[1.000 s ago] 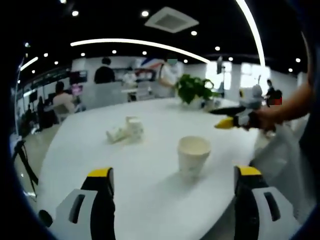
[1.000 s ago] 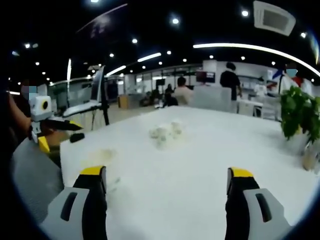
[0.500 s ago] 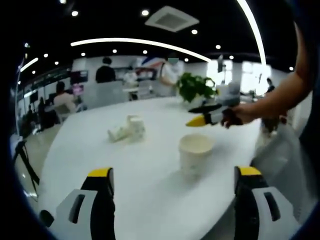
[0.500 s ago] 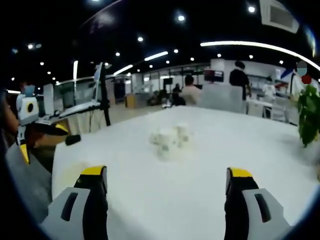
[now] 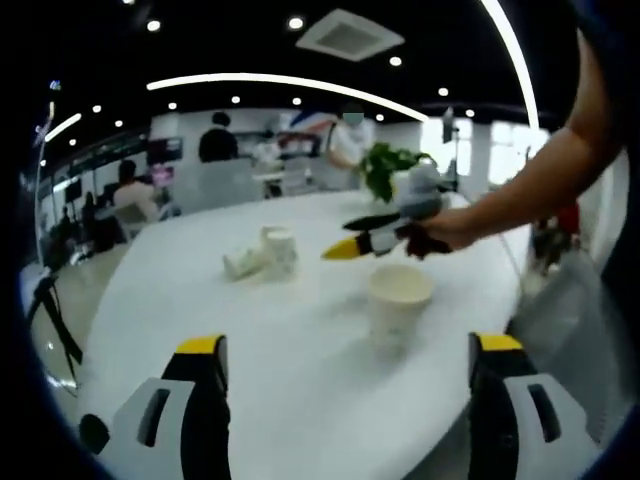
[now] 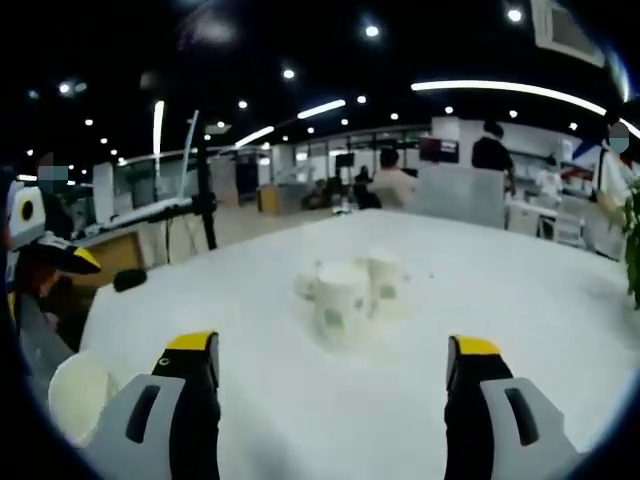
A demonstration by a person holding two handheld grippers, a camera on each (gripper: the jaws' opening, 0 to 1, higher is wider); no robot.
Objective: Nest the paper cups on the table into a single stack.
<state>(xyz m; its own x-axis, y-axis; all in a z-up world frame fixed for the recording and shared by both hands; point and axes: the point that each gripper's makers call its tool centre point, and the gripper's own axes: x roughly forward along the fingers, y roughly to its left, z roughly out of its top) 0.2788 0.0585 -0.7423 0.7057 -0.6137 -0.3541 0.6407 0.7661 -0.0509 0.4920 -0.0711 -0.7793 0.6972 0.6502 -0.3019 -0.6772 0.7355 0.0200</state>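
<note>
White and broad, the table (image 5: 300, 330) stood in an open office lit by ceiling strips, with people seated and standing at its far side. On it, in the left gripper view, an upright paper cup (image 5: 399, 303) stood near the left claw (image 5: 348, 375), whose jaws were spread wide and held nothing. A cluster of cups (image 5: 262, 255) sat farther back, some lying on their sides. The right claw (image 5: 350, 238) reached in from the right above the table, held by a hand (image 5: 440, 228). In the right gripper view its jaws stood wide apart and empty, facing the cluster (image 6: 348, 292). A potted plant (image 5: 385, 170) stood behind.
</note>
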